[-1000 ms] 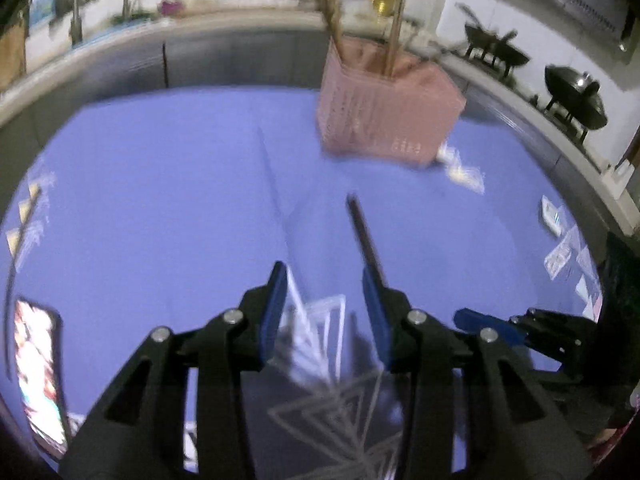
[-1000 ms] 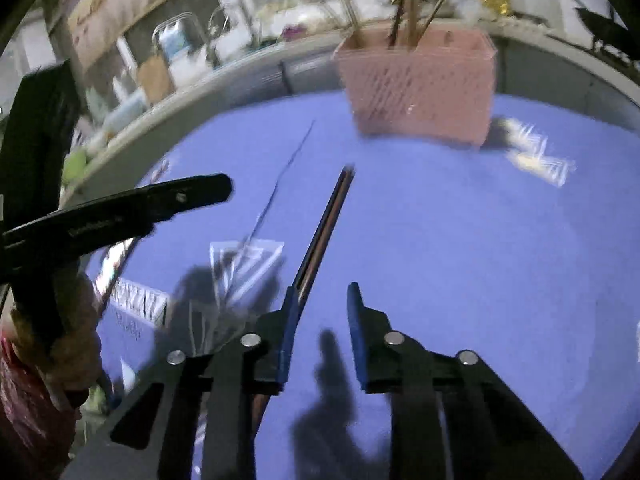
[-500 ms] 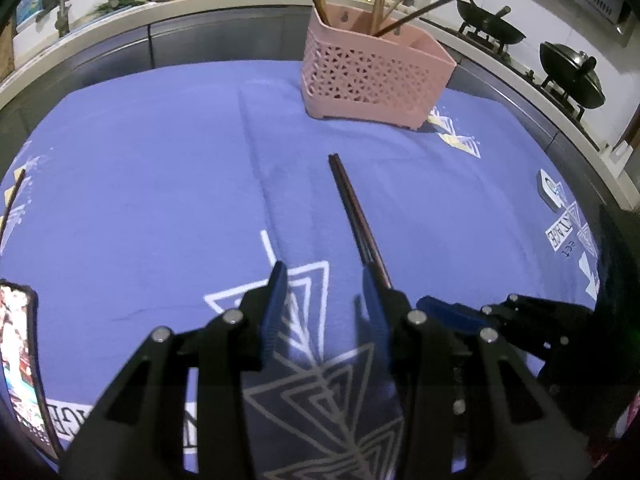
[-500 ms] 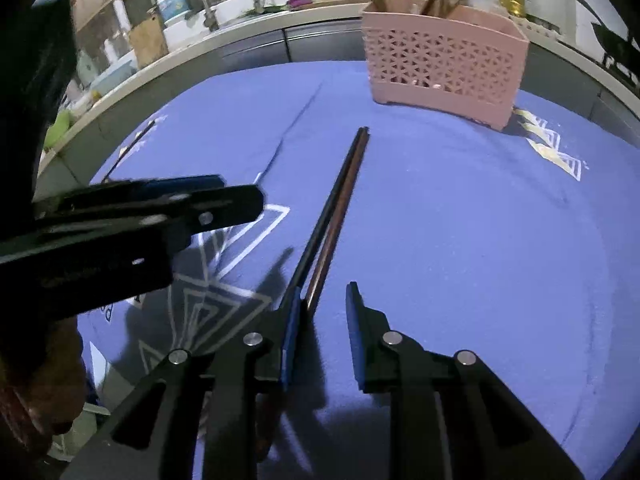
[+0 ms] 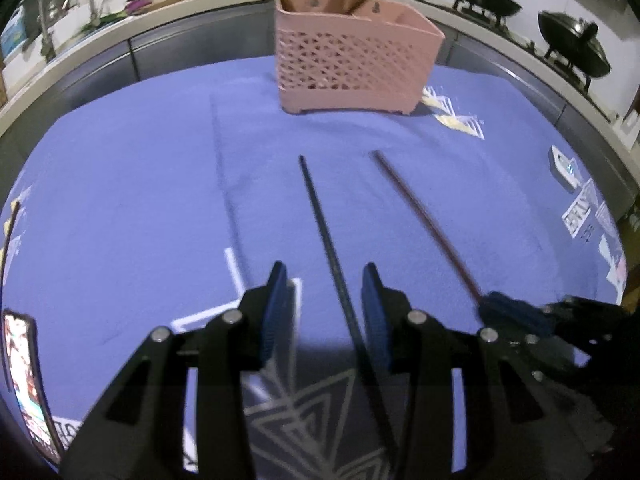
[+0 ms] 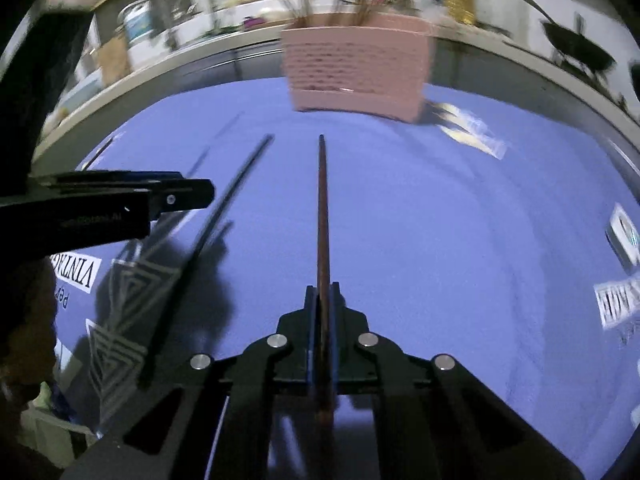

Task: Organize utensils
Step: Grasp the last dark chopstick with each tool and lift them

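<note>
A brown chopstick [image 6: 321, 216] points toward the pink utensil basket [image 6: 356, 68], which stands at the far side of the blue cloth with several sticks upright in it. My right gripper [image 6: 322, 300] is closing tight on the brown chopstick's near end, pads pressing both sides. In the left wrist view the same brown chopstick [image 5: 424, 224] slants right of a black chopstick [image 5: 324, 236] lying on the cloth. My left gripper [image 5: 325, 312] is open, and the black chopstick runs between its fingers, nearer the right one, with no pad pressing it. The pink basket [image 5: 352, 68] stands beyond.
A phone [image 5: 20, 368] lies at the cloth's left edge and a small white object [image 5: 564, 164] at its right. Woks [image 5: 572, 48] sit on the stove behind. The left gripper's finger [image 6: 172, 196] reaches in beside the black chopstick [image 6: 208, 256]. Counter edge rings the cloth.
The two chopsticks lay side by side; now the right gripper has shut on the brown one and drawn it away to the right. The left gripper has shifted over the black one.
</note>
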{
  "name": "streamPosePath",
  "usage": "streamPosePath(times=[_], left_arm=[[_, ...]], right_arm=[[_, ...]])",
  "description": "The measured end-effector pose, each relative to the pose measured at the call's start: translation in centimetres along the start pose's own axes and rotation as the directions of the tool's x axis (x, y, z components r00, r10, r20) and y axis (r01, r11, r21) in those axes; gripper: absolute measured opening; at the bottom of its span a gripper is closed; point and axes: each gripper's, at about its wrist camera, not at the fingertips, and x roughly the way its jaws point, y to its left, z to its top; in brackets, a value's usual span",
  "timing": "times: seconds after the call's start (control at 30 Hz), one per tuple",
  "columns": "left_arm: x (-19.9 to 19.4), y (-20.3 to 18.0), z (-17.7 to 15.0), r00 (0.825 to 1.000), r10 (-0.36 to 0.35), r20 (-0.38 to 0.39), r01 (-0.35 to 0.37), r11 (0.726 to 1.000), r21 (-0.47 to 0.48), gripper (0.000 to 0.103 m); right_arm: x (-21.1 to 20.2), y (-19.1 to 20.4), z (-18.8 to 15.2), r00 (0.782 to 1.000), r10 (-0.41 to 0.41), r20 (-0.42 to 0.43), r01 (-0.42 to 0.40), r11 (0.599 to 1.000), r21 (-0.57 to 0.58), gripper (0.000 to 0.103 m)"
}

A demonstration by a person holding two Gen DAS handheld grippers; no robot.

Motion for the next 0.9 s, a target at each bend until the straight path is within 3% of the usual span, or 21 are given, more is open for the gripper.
streamPosePath(times=[0.17, 0.2, 0.23, 0.3, 0.5, 0.6, 0.67, 0.73, 0.9], left_arm=[[1.6, -0.8, 0.0, 0.998, 0.055, -0.021, -0.055, 0.998, 0.023, 0.037], [1.6, -1.0, 0.0, 0.998, 0.064, -0.013, -0.064, 0.997, 0.034, 0.032], [1.6, -1.1, -0.1, 0.998, 0.069, -0.008, -0.068, 0.997, 0.043, 0.009], [1.6, -1.1, -0.2, 0.999, 0.034, -0.017, -0.033, 0.998, 0.046, 0.005], [0.8, -1.5, -1.3, 0.997, -0.043, -0.059, 0.047, 0.997, 0.064, 0.005], [0.9, -1.3, -1.0, 0.996, -0.031, -0.079, 0.036, 0.998, 0.06, 0.006], [1.2, -1.2, -0.2, 0.997, -0.005, -0.08, 0.01, 0.999, 0.053, 0.02], [1.5, -1.1, 0.8, 0.998, 0.005, -0.067, -0.002, 0.998, 0.055, 0.027], [3.2, -2.0, 2.8, 0.997, 0.033, -0.071, -0.026, 0.995, 0.099, 0.027]], right_arm=[[-1.5, -2.1, -1.8, 0.995, 0.089, -0.033, -0.086, 0.992, 0.091, 0.006], [-1.8, -2.2, -2.2, 0.993, 0.11, -0.036, -0.105, 0.989, 0.1, 0.006], [-1.9, -2.1, -2.3, 0.992, 0.12, -0.036, -0.115, 0.988, 0.104, 0.006], [-2.1, -2.4, -2.4, 0.99, 0.14, -0.036, -0.135, 0.984, 0.114, 0.007], [-1.6, -2.7, -0.4, 0.987, 0.158, -0.018, -0.155, 0.982, 0.11, 0.007], [-0.6, -2.6, 1.4, 0.989, 0.145, -0.013, -0.144, 0.987, 0.077, 0.007], [0.3, -2.7, 2.9, 0.989, 0.145, -0.003, -0.144, 0.987, 0.071, 0.008], [1.6, -2.9, 4.5, 0.989, 0.145, -0.005, -0.145, 0.986, 0.086, 0.01], [4.4, -3.4, 6.9, 0.992, 0.126, -0.029, -0.122, 0.987, 0.106, 0.02]])
